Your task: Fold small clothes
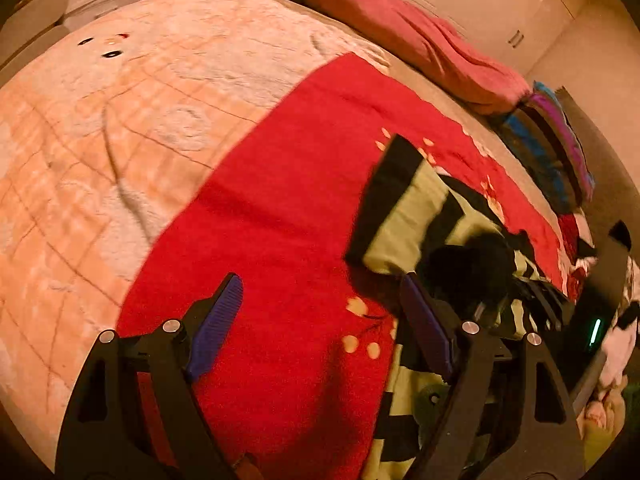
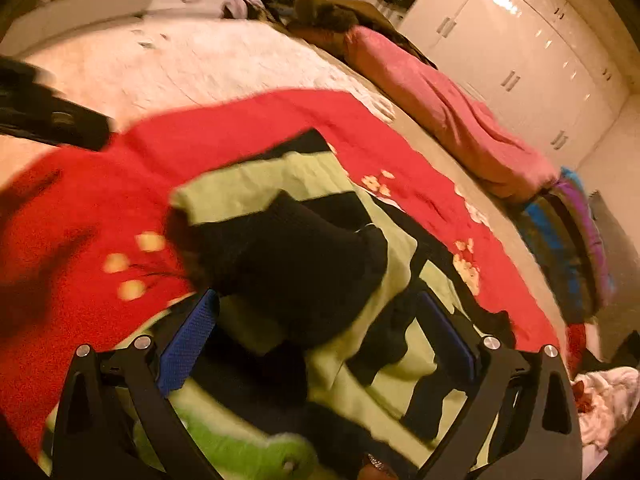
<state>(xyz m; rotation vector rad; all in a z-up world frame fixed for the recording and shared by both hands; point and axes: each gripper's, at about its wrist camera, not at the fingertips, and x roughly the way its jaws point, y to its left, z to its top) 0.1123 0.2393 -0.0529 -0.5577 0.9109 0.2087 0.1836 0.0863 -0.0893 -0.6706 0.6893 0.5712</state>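
Right wrist: both tongs (image 2: 316, 334) (image 1: 320, 312) spread, empty; striped garment (image 2: 280, 184) on red blanket (image 2: 100, 184), pink pillow (image 2: 440, 116) beyond.

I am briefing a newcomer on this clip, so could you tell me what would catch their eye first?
The bright red blanket spread across the bed stands out first, and the black and pale green striped garment lying crumpled on it. Both the left gripper and right gripper hang open above them, with a pink blanket along the far edge.
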